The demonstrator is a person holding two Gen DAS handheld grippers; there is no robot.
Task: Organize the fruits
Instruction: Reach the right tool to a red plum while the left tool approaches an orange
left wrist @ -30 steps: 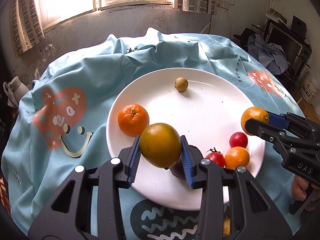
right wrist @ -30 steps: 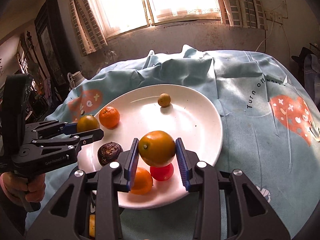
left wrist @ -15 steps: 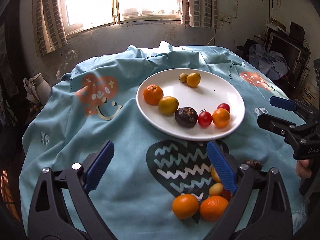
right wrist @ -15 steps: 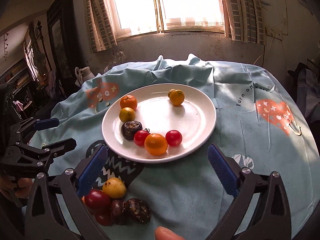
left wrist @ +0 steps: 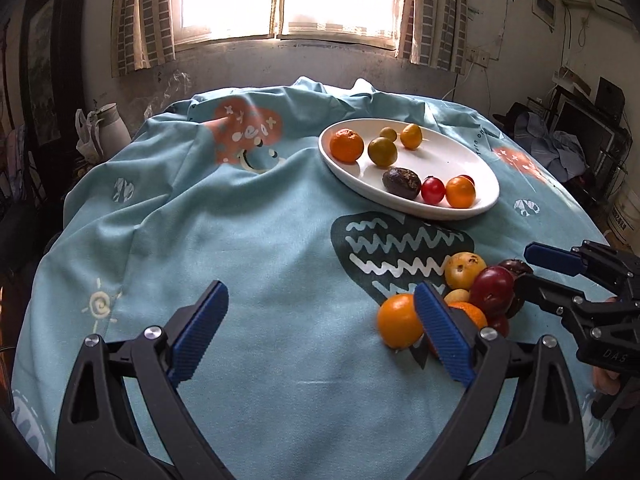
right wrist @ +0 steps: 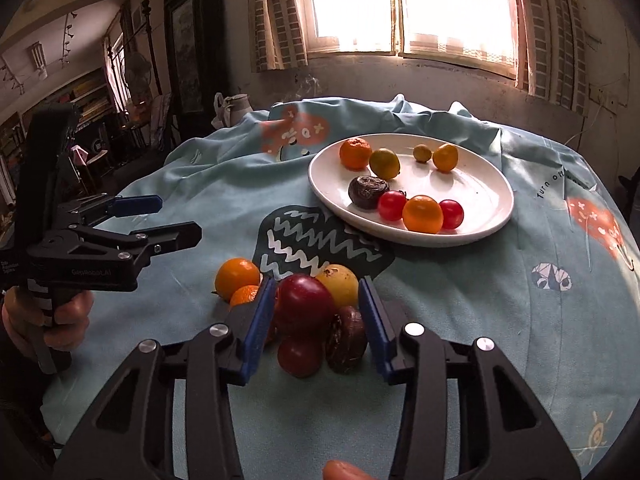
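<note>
A white plate (left wrist: 486, 168) (right wrist: 488, 184) holds several fruits: oranges, cherry tomatoes and a dark wrinkled fruit (right wrist: 366, 192). A pile of loose fruit lies on the blue cloth near me, with a dark red plum (right wrist: 304, 304) (left wrist: 492, 286), a yellow fruit (right wrist: 338, 282) and an orange (left wrist: 400, 320) (right wrist: 236, 278). My right gripper (right wrist: 318, 320) is open, its jaws either side of the plum and the pile. My left gripper (left wrist: 320, 332) is open and empty, its right finger (left wrist: 440, 332) beside the orange.
The round table is covered by a blue printed cloth (left wrist: 240, 220) bunched at the far edge. A white jug (left wrist: 112, 128) stands beyond the table's left side. A wall with a bright window is behind; cluttered furniture stands at the right.
Both grippers let go of the oranges onto the plate, opened, and pulled back. The right gripper has since come down around the loose pile and narrowed; the left has swung left, beside the orange.
</note>
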